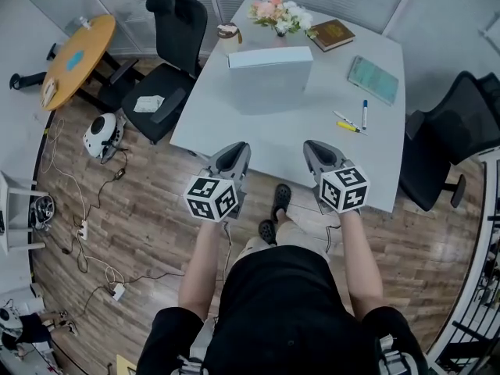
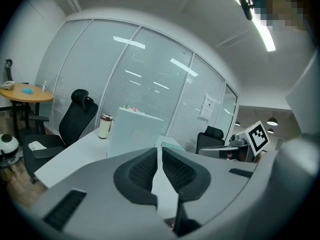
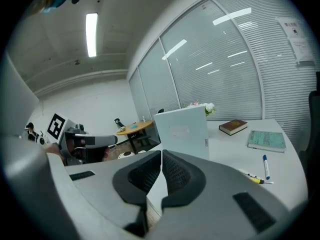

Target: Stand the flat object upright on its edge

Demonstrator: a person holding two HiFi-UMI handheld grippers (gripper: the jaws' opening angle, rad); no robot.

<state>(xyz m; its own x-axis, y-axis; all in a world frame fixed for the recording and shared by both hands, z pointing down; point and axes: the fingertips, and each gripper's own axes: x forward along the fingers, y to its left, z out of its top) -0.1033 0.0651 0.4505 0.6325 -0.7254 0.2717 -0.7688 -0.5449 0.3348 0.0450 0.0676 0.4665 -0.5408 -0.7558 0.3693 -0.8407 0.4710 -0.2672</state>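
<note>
The flat white box [image 1: 269,59] stands upright on its long edge near the far middle of the grey table [image 1: 258,131]. It also shows as a white panel in the left gripper view, box [image 2: 132,130], and in the right gripper view, box [image 3: 183,129]. My left gripper [image 1: 235,151] and right gripper [image 1: 316,148] hover side by side at the table's near edge, well short of the box. In both gripper views the jaws meet tip to tip, left gripper [image 2: 160,149] and right gripper [image 3: 161,154], with nothing between them.
Beyond the box are a flower bunch [image 1: 280,14], a cup [image 1: 228,37] and a brown book [image 1: 332,33]. A teal book [image 1: 373,79], a marker [image 1: 364,113] and a yellow pen [image 1: 349,126] lie right. Black chairs [image 1: 168,61] [image 1: 445,139] flank the table; cables cross the floor.
</note>
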